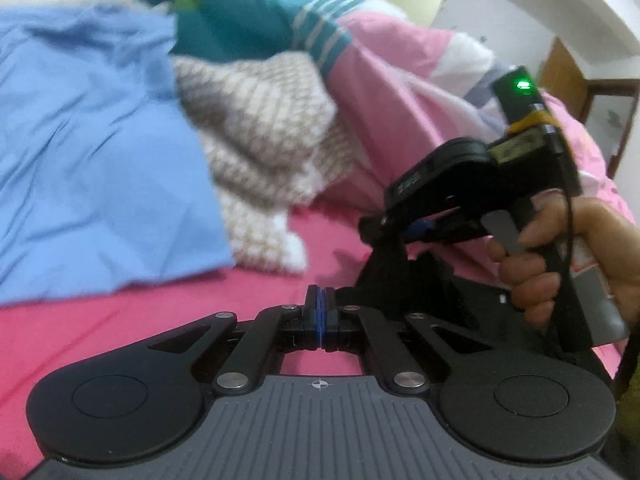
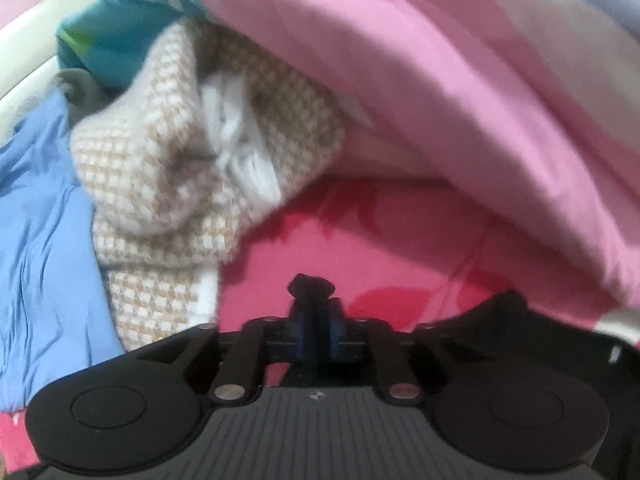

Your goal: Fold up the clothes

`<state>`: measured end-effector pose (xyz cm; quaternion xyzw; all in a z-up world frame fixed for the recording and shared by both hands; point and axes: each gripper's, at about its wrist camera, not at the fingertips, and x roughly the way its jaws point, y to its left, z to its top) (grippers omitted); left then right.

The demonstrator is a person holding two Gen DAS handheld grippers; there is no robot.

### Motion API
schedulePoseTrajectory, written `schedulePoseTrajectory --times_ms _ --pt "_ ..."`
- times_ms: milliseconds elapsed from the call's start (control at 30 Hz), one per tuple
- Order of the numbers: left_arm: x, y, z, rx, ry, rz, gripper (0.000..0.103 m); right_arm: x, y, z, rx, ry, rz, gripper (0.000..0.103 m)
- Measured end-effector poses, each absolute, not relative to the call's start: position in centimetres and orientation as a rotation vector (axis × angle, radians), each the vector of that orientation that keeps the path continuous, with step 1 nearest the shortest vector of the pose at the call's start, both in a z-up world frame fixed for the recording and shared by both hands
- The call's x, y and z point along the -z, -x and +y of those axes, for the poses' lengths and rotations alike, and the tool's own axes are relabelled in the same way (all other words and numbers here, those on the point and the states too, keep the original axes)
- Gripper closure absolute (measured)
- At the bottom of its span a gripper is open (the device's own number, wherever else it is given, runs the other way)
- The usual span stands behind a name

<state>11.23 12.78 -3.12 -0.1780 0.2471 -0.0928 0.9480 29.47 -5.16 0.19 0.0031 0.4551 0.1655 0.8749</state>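
A black garment point(image 1: 400, 280) hangs from my right gripper point(image 1: 372, 228), seen at the right of the left wrist view. In the right wrist view my right gripper point(image 2: 314, 300) is shut on that black garment point(image 2: 310, 284), a bunch of it poking out above the fingers and more spreading to the right point(image 2: 500, 320). My left gripper point(image 1: 319, 304) is shut and empty, low over the pink bed sheet point(image 1: 160, 312). A heap of clothes lies beyond: a blue garment point(image 1: 88, 152), a beige-and-white knit point(image 1: 264, 140) and a teal striped garment point(image 1: 248, 24).
A pink and white quilt point(image 1: 420, 92) is bunched at the right and looms over the right wrist view point(image 2: 420, 80). The bed sheet point(image 2: 360, 240) has a red leaf print. A wooden door point(image 1: 564, 76) and cabinet stand at the far right.
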Motion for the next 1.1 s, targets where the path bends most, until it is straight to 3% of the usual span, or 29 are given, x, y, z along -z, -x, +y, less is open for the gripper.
schedulePoseTrajectory --times_ms 33,67,133,267,400,467,533,700,1100 --pt "3.0 -10.8 13.3 0.192 0.368 0.511 0.103 -0.3 -29.3 -5.2 -0.352 -0.036 0.939 0.067" --pt "2.8 -10.4 13.8 0.196 0.374 0.518 0.103 -0.5 -29.1 -5.2 -0.358 -0.065 0.928 0.062" --pt "2.3 -9.5 14.9 0.212 0.382 0.534 0.099 -1.7 -27.4 -7.0 -0.396 -0.134 0.888 0.062" --pt "1.3 -7.3 16.4 0.279 0.386 0.573 0.076 -5.6 -21.7 -14.0 -0.456 -0.282 0.827 0.058" --pt "1.0 -5.7 15.8 0.367 0.366 0.618 0.069 -9.6 -13.5 -24.5 -0.348 -0.338 0.708 0.054" --pt "1.2 -5.6 14.4 0.404 0.343 0.642 0.068 -9.7 -11.1 -28.3 -0.257 -0.355 0.711 0.036" --pt "1.3 -6.3 13.0 0.42 0.322 0.672 0.068 -9.7 -8.6 -32.2 -0.165 -0.372 0.712 0.027" --pt "2.0 -8.2 9.8 0.407 0.289 0.73 0.068 -7.4 -5.0 -38.8 0.006 -0.352 0.773 0.025" --pt "4.0 -9.2 7.4 0.35 0.181 0.616 0.066 1.3 -19.0 -38.7 -0.034 -0.225 0.835 0.025"
